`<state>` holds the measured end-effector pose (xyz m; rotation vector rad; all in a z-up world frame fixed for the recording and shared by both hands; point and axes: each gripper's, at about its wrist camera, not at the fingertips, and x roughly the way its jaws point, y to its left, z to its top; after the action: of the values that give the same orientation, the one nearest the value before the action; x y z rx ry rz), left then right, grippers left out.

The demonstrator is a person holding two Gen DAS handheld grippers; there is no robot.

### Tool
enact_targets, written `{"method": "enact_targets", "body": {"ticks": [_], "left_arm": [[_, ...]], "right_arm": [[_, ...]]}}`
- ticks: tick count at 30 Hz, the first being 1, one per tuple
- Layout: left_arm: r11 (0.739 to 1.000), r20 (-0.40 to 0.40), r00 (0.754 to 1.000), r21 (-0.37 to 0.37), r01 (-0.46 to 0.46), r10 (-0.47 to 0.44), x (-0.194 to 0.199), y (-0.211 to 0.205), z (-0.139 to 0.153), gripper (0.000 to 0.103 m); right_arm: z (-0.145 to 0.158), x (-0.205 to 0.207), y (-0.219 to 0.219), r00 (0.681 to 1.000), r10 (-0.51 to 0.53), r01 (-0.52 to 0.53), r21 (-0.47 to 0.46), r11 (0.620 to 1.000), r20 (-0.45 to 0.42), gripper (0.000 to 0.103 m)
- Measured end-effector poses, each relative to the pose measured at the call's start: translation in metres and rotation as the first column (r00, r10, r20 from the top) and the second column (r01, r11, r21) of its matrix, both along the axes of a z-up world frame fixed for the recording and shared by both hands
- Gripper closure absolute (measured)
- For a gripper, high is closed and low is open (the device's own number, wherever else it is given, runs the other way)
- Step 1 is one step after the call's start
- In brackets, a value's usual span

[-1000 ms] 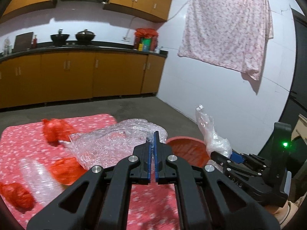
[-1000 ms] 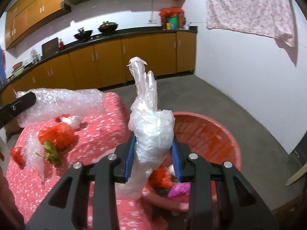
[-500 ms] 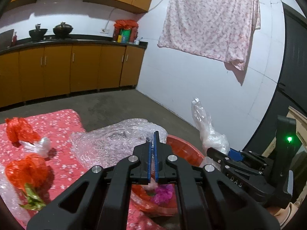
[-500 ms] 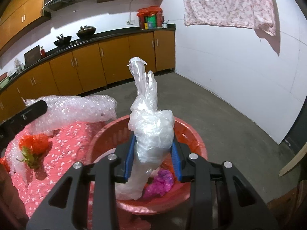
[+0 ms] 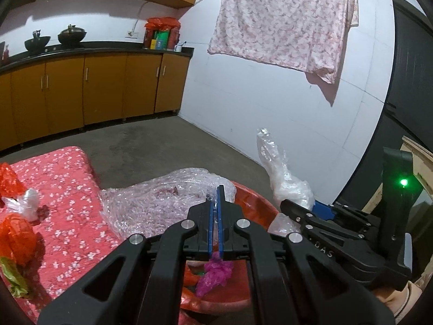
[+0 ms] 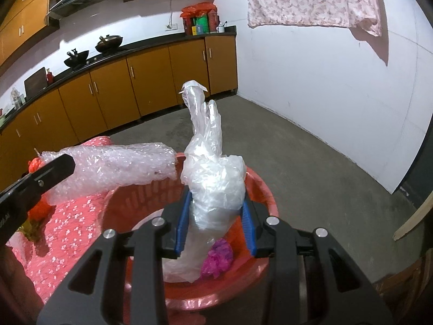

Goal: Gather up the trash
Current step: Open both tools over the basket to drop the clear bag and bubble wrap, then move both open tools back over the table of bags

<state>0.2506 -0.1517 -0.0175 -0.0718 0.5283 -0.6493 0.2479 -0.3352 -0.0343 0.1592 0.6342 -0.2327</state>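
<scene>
Pinching a sheet of bubble wrap [image 5: 162,203] between pressed-together pads, your left gripper [image 5: 216,216] holds it over the near-left rim of the red basket [image 6: 259,189], while your right gripper [image 6: 215,216] clamps a crumpled clear plastic bag [image 6: 213,184] directly above the basket's middle. Only the left wrist view shows red bags [image 5: 16,238] on the flowered cloth [image 5: 67,189]; the right wrist view shows the basket's slatted wall and a magenta wad [image 6: 217,257] inside.

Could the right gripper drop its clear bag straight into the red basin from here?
Probably yes. The right gripper holds the clear bag right above the red basin, with only a pink wad inside and the bubble wrap off to the side.
</scene>
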Motion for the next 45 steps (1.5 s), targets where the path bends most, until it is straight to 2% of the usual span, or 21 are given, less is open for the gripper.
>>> {"method": "enact_targets", "body": {"ticks": [11, 13, 14, 15, 17, 20, 23, 26, 28, 30, 33, 36, 41, 45], "left_arm": [[0.999, -0.091, 0.996, 0.04, 0.023, -0.019, 0.01, -0.018, -0.027, 0.1], [0.999, -0.102, 0.995, 0.048, 0.019, -0.014, 0.01, -0.017, -0.03, 0.094], [0.999, -0.103, 0.995, 0.051, 0.015, -0.01, 0.01, -0.016, -0.031, 0.084], [0.999, -0.105, 0.994, 0.052, 0.006, -0.001, 0.01, -0.014, -0.032, 0.066], [0.999, -0.102, 0.995, 0.049, -0.01, 0.015, 0.009, -0.009, -0.033, 0.053], [0.999, -0.112, 0.993, 0.05, -0.021, 0.026, 0.009, -0.004, -0.033, 0.051], [0.998, -0.111, 0.993, 0.045, -0.041, 0.046, 0.01, 0.003, -0.031, 0.042], [0.997, -0.112, 0.992, 0.035, -0.061, 0.065, 0.009, 0.012, -0.029, 0.033], [0.996, -0.106, 0.991, 0.036, -0.077, 0.08, 0.006, 0.018, -0.027, 0.027], [0.995, -0.1, 0.99, 0.037, -0.095, 0.098, 0.003, 0.026, -0.026, 0.019], [0.99, -0.076, 0.988, 0.05, -0.131, 0.135, -0.007, 0.04, -0.022, 0.009], [0.982, -0.042, 0.984, 0.071, -0.172, 0.176, -0.02, 0.057, -0.017, 0.005], [0.961, 0.009, 0.966, 0.1, -0.258, 0.258, -0.041, 0.094, -0.009, 0.002], [0.93, 0.049, 0.938, 0.124, -0.346, 0.342, -0.062, 0.135, -0.005, 0.002]], "right_arm": [[-0.016, 0.01, -0.005, 1.0, 0.024, -0.024, 0.036, 0.999, -0.012, 0.066], [-0.017, 0.011, -0.006, 0.999, 0.029, -0.029, 0.045, 0.999, -0.012, 0.062], [-0.018, 0.01, -0.006, 1.0, 0.028, -0.027, 0.047, 0.999, -0.012, 0.06], [-0.018, 0.01, -0.007, 1.0, 0.029, -0.029, 0.05, 0.998, -0.009, 0.057], [-0.018, 0.009, -0.006, 1.0, 0.026, -0.026, 0.05, 0.998, -0.006, 0.054], [-0.018, 0.006, -0.004, 1.0, 0.019, -0.019, 0.051, 0.999, 0.0, 0.052], [-0.017, 0.0, -0.005, 1.0, -0.006, 0.005, 0.049, 0.999, 0.011, 0.043], [-0.015, -0.008, -0.005, 0.999, -0.027, 0.026, 0.028, 0.999, 0.024, 0.028], [-0.014, -0.014, -0.004, 0.998, -0.04, 0.039, 0.017, 0.999, 0.038, 0.014], [-0.012, -0.021, -0.001, 0.996, -0.059, 0.058, 0.005, 0.998, 0.061, 0.006], [-0.01, -0.025, 0.003, 0.994, -0.076, 0.077, -0.012, 0.997, 0.08, 0.004], [-0.008, -0.025, 0.015, 0.994, -0.071, 0.073, -0.018, 0.997, 0.083, 0.004], [-0.005, -0.019, 0.044, 0.997, -0.014, 0.016, -0.021, 1.0, 0.079, 0.004], [0.0, -0.017, 0.072, 0.995, 0.041, -0.039, -0.018, 0.999, 0.089, 0.004]]}}
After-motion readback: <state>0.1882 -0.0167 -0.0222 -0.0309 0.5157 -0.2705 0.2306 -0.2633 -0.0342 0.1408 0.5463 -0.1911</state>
